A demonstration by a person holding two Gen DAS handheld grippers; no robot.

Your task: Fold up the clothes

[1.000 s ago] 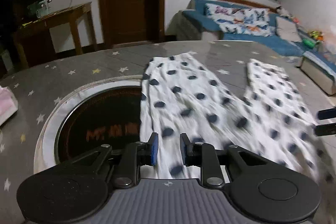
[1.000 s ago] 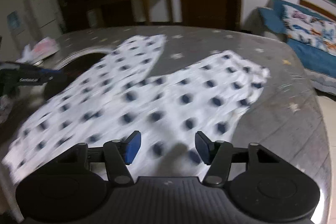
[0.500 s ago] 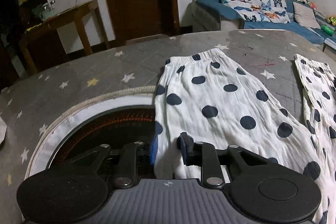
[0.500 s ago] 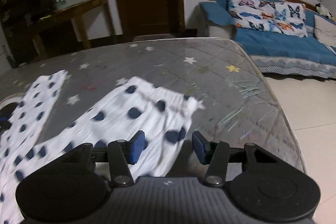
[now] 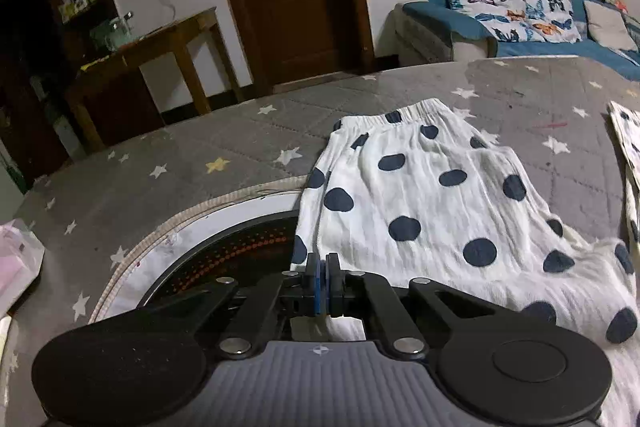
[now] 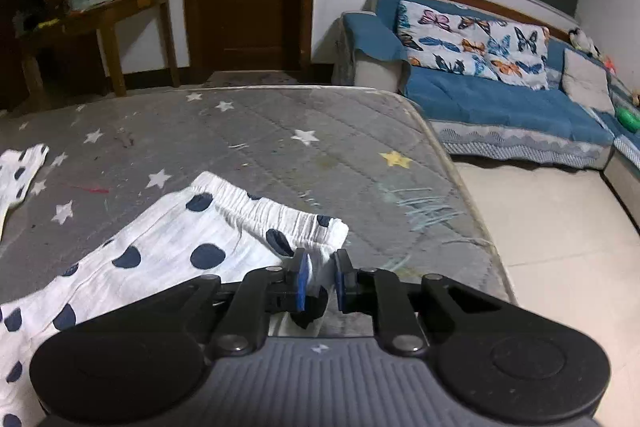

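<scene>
White trousers with dark blue dots (image 5: 420,207) lie flat on a grey star-print table cover (image 5: 200,155). In the left wrist view, one leg runs away from me to its elastic cuff. My left gripper (image 5: 323,267) is shut on that leg's near left edge, with its blue pads pressed together. The other leg's cuff (image 5: 628,131) shows at the far right. In the right wrist view, my right gripper (image 6: 320,275) is shut on the near right corner of the second leg (image 6: 180,247), beside its gathered cuff. White cloth fills the narrow gap between the pads.
A round black hotplate with a white ring (image 5: 224,259) is set into the table, partly under the left leg. A pink packet (image 5: 16,259) lies at the far left. The table's right edge (image 6: 460,187) drops to a tiled floor, with a blue sofa (image 6: 500,95) beyond.
Both grippers moved outward and down to the trousers' outer edges. The left closed fully on the left leg's edge, and the right narrowed from wide open onto the right leg's corner.
</scene>
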